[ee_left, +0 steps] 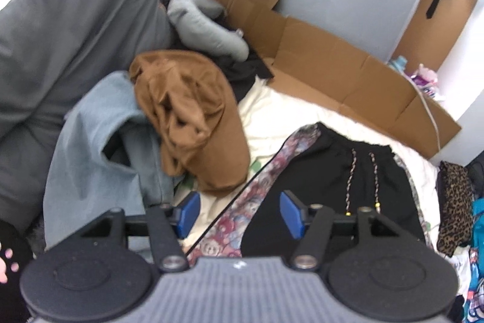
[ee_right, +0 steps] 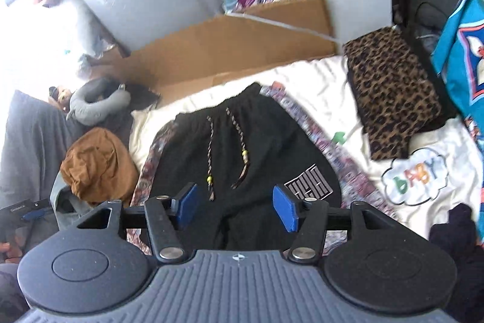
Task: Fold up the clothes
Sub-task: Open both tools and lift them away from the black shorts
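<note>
Black shorts (ee_left: 329, 171) (ee_right: 242, 141) with patterned side stripes and braided drawstrings lie flat on a cream sheet (ee_left: 266, 108) (ee_right: 326, 99). My left gripper (ee_left: 240, 212) hovers above their left stripe, jaws apart, nothing between the blue pads (ee_left: 189, 212). My right gripper (ee_right: 239, 208) hangs over the shorts' lower middle near a white logo patch (ee_right: 308, 186), also open and empty. A brown garment (ee_left: 193, 117) (ee_right: 96, 165) and a grey-blue one (ee_left: 99, 150) lie crumpled left of the shorts.
A folded leopard-print cloth (ee_right: 390, 99) (ee_left: 453, 208) lies right of the shorts, with a teal garment (ee_right: 462, 50) beyond. Flattened cardboard (ee_left: 341, 71) (ee_right: 227, 50) borders the bed's far side. A grey pillow (ee_left: 60, 35) and grey neck cushion (ee_left: 208, 29) sit at the left.
</note>
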Tool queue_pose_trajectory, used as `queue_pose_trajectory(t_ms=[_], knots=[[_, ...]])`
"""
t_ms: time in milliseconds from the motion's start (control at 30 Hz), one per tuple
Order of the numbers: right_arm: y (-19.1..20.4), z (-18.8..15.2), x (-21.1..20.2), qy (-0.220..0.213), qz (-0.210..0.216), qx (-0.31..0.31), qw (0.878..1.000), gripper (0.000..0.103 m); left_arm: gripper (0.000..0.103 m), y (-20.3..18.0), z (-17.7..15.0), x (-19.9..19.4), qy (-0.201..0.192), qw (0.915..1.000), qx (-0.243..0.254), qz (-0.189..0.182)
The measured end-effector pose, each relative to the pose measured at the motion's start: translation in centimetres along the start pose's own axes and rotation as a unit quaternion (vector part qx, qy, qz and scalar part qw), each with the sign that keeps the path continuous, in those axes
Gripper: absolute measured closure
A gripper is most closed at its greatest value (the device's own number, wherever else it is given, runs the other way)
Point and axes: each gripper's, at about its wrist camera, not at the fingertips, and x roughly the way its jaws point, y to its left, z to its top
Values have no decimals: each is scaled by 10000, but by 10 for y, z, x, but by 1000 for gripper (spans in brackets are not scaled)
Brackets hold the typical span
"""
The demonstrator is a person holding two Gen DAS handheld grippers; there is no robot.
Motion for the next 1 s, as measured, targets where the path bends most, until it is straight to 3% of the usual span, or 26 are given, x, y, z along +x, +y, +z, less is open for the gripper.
queue_pose_trajectory(t_ms=[133,400,633,867,1000], knots=[[-7,11,-15,-5,-272,62,9996,40,41,-13,12,-13,-87,9998,169,-63],[-11,40,-49,-232,-493,129,9984,38,37,-34,37,-34,34,9986,523,-107],[-7,59,-64,-242,-614,185,9976,36,32,-45,55,-55,-136,9975,655,-245],[6,74,-64,-230,-439,-134,9987,30,28,-51,52,-54,-37,9980,582,-230],[0,76,-51,-235,-581,-276,9977,30,28,-58,42,-39,123,9985,518,-124]])
